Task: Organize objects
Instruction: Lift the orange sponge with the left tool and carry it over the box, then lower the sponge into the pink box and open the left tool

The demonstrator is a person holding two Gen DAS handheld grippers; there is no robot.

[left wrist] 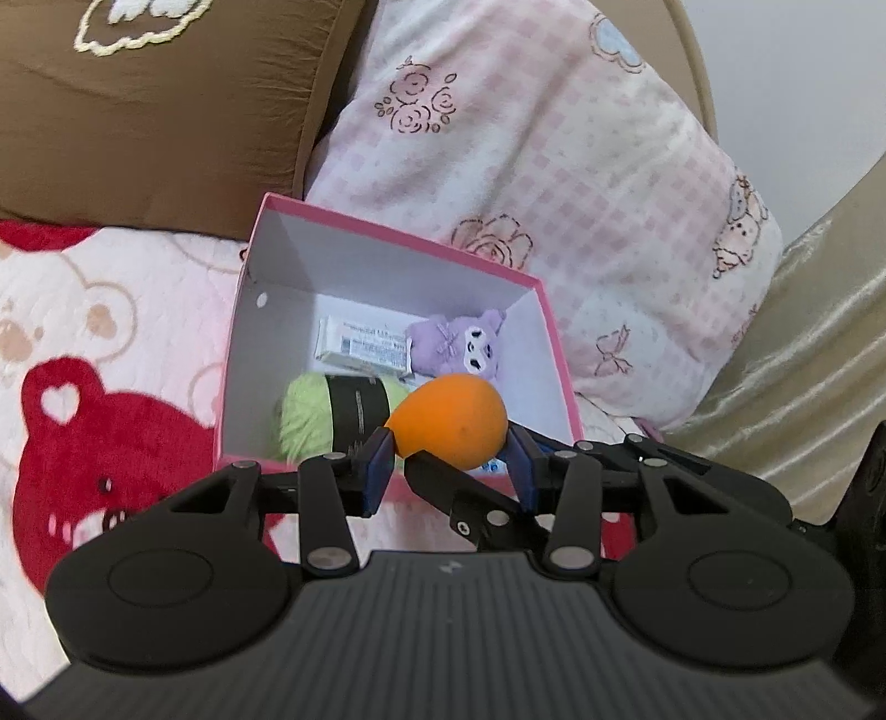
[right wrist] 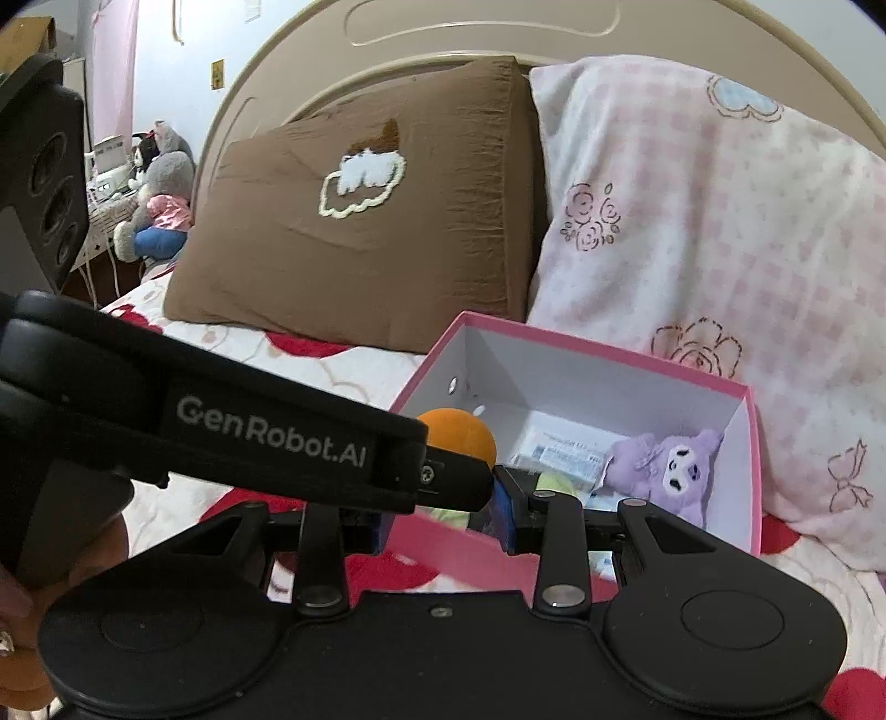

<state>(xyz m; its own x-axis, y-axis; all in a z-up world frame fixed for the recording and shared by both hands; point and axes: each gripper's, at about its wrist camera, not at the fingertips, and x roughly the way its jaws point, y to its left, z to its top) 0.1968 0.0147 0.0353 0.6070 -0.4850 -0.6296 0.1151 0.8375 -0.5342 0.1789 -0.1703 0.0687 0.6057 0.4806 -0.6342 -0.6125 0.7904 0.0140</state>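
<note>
My left gripper [left wrist: 448,443] is shut on an orange egg-shaped sponge [left wrist: 454,421] and holds it over the near side of an open pink box [left wrist: 398,238] on the bed. Inside the box lie a green yarn ball with a black band [left wrist: 304,415], a white carton [left wrist: 365,346] and a small purple plush [left wrist: 465,343]. In the right wrist view the left gripper [right wrist: 476,471] crosses from the left with the sponge [right wrist: 459,432] above the box [right wrist: 609,354]. My right gripper [right wrist: 440,520] hovers at the box's near wall, pads apart, nothing gripped between them.
A brown pillow [right wrist: 360,221] and a pink checked pillow [right wrist: 720,249] lean on the beige headboard [right wrist: 443,33] right behind the box. The quilt with red bears [left wrist: 83,387] spreads to the left. Stuffed toys [right wrist: 160,205] sit on a side table far left.
</note>
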